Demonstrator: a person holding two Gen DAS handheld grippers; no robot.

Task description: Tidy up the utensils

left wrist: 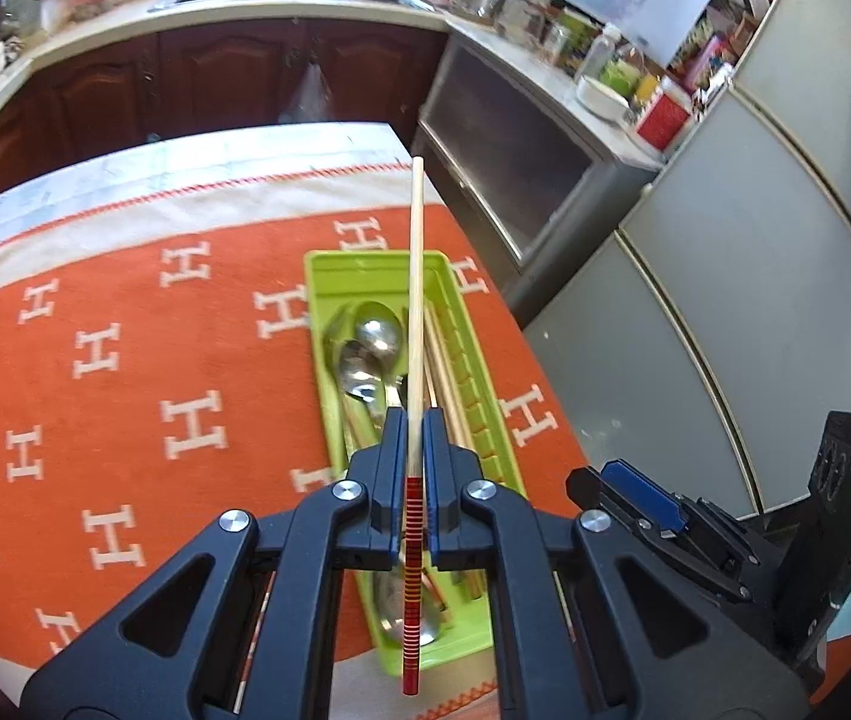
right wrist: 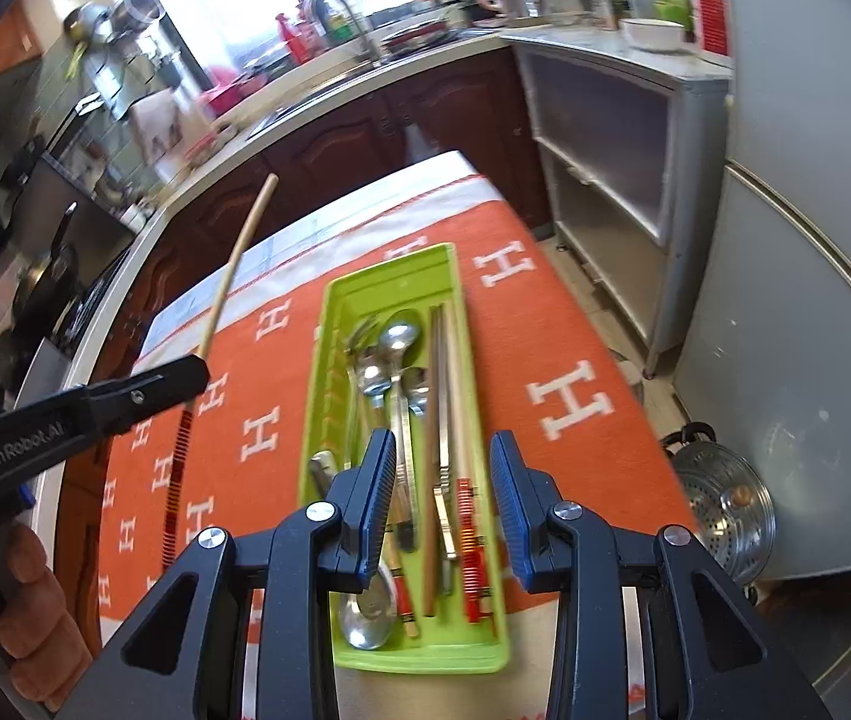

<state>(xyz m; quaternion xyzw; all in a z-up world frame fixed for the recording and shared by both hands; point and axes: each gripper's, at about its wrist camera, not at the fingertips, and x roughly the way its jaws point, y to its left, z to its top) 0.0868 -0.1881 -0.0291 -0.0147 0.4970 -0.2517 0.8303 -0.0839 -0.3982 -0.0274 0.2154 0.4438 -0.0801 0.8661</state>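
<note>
Left gripper [left wrist: 408, 438] fingers clamp a chopstick [left wrist: 416, 276] above the green tray [right wrist: 389, 276] w/ spoons [right wrist: 398, 339]; right gripper [right wrist: 442, 462] fingers spread apart, holding nothing, over tray.

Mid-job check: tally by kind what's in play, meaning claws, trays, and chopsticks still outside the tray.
Claws: 2, left claw and right claw
Tray: 1, green
Chopstick outside the tray: 1, held in the left claw
Total: 4
</note>
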